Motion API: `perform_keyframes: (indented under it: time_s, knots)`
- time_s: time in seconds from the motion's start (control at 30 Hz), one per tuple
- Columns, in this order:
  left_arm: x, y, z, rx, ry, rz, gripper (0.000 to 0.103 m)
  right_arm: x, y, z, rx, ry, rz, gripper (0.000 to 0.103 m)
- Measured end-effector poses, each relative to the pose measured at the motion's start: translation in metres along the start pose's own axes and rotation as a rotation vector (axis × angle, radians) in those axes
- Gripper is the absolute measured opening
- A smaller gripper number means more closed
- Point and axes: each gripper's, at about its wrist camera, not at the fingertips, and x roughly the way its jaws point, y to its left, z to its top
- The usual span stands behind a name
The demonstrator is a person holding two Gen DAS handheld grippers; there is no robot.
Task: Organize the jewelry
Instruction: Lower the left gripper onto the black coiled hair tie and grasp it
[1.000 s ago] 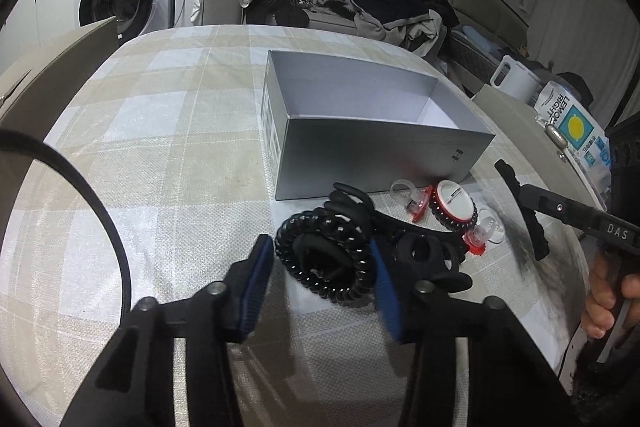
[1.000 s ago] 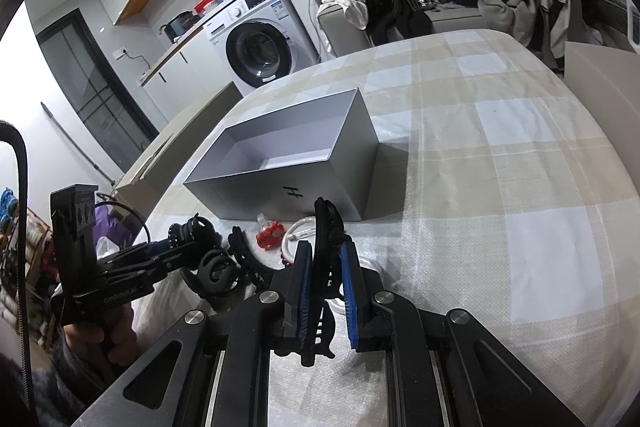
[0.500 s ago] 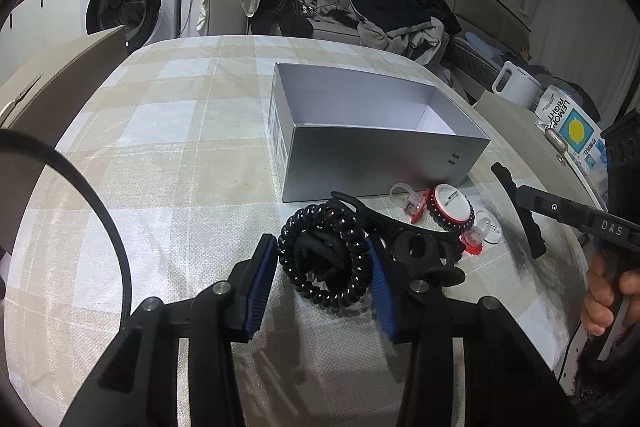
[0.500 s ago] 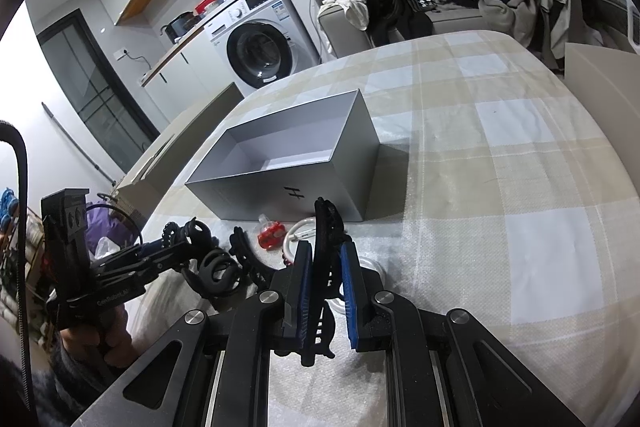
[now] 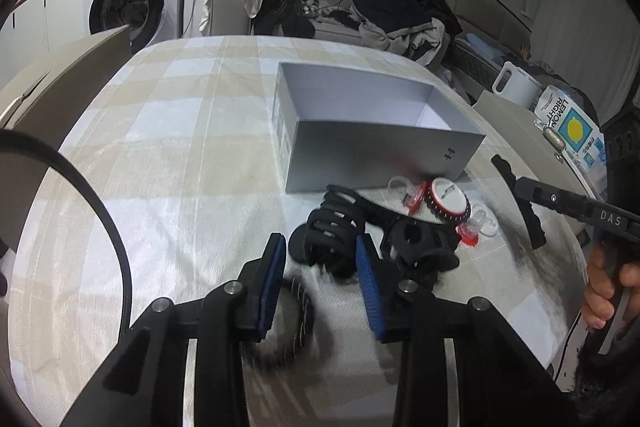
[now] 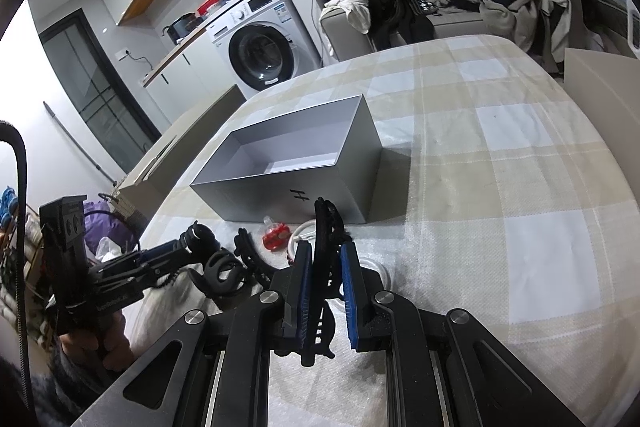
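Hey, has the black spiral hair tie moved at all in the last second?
Yes. The black spiral hair tie, flat near the grey box before, is now tipped up between the left gripper fingers, closer to them.

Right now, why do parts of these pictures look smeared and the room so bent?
Left wrist view: motion blur smears the black coil hair tie between the left gripper fingers and its shadow beneath; the grey box stays sharp. Right wrist view: crisp throughout, the black hair clip sharp. Both views: fisheye lens bows the walls, with dark corners.

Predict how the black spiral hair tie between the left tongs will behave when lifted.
The black spiral hair tie is coiled, so it would probably stretch and sag. It looks light. Touching the neighbouring black clip, it might snag it.
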Motion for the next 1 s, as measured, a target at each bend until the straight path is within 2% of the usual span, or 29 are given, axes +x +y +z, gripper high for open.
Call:
perform_keyframes:
  time_s: [0.17, 0.33, 0.5, 0.7, 0.8, 1.0]
  knots:
    - [-0.009, 0.002, -0.01, 0.012, -0.004, 0.05, 0.031, -0.001, 0.002, 0.0, -0.005, -0.002, 0.009, 0.014]
    - [-0.001, 0.001, -0.017, 0.044, 0.057, 0.113, 0.032, 0.0, 0.004, -0.001, -0.011, -0.003, 0.016, 0.014]
    - [-0.004, -0.001, -0.014, 0.038, 0.041, 0.077, 0.033, -0.001, 0.006, -0.002, -0.013, -0.001, 0.02, 0.014]
    - [-0.003, -0.006, -0.018, 0.087, 0.058, 0.101, 0.035, -0.005, 0.006, -0.002, -0.016, -0.009, 0.021, 0.014]
    - [-0.005, -0.005, -0.023, 0.101, 0.058, 0.141, 0.047, -0.004, 0.005, -0.002, -0.012, -0.009, 0.02, 0.014]
    - [-0.012, 0.004, -0.025, 0.055, 0.032, 0.141, 0.047, -0.004, 0.004, -0.003, -0.012, -0.008, 0.024, 0.014]
